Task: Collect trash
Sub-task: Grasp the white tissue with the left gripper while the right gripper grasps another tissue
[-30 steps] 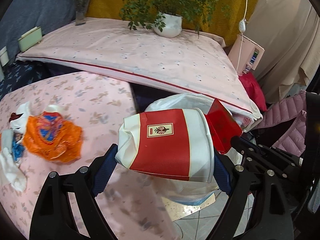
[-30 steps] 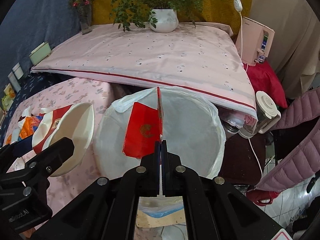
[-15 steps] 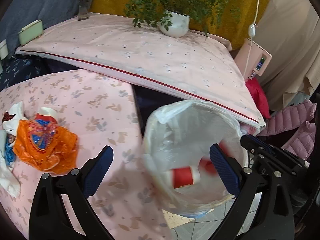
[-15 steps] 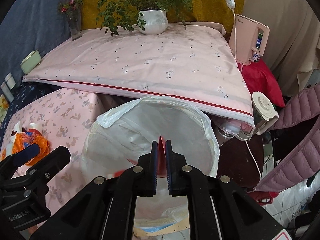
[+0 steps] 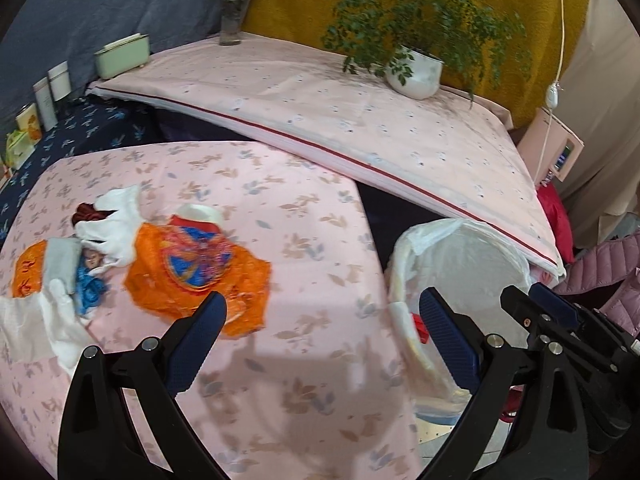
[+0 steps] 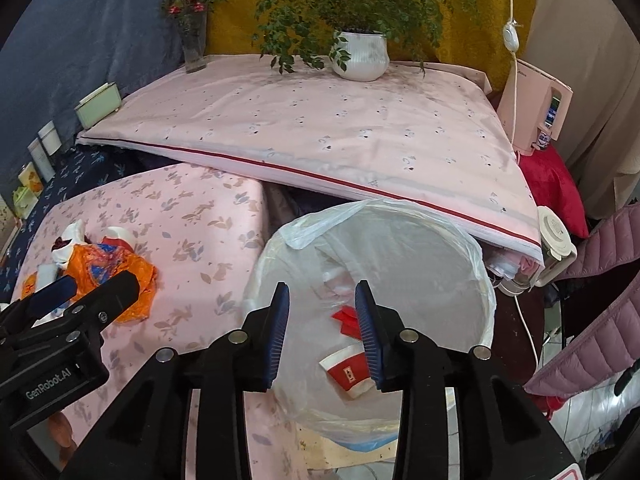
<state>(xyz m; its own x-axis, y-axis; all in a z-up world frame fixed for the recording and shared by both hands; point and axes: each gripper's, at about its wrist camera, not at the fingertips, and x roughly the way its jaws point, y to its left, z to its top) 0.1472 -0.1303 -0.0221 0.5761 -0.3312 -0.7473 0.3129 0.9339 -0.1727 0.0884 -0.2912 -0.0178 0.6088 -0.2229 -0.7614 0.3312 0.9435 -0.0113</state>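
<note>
A bin lined with a clear bag stands at the right edge of the pink floral table. A red and white paper cup and a red wrapper lie inside it. My right gripper is open and empty above the bin. My left gripper is open and empty over the table, left of the bin. An orange wrapper, another paper cup, white tissues and small scraps lie on the table's left side.
A higher surface under a pink sheet runs behind, with a potted plant, a flower vase and a green box. A pink appliance, a jug and a quilted jacket are at the right.
My left gripper opened and the red and white cup fell into the bin; that gripper then swung left toward the table. My right gripper opened and the red wrapper dropped into the bin.
</note>
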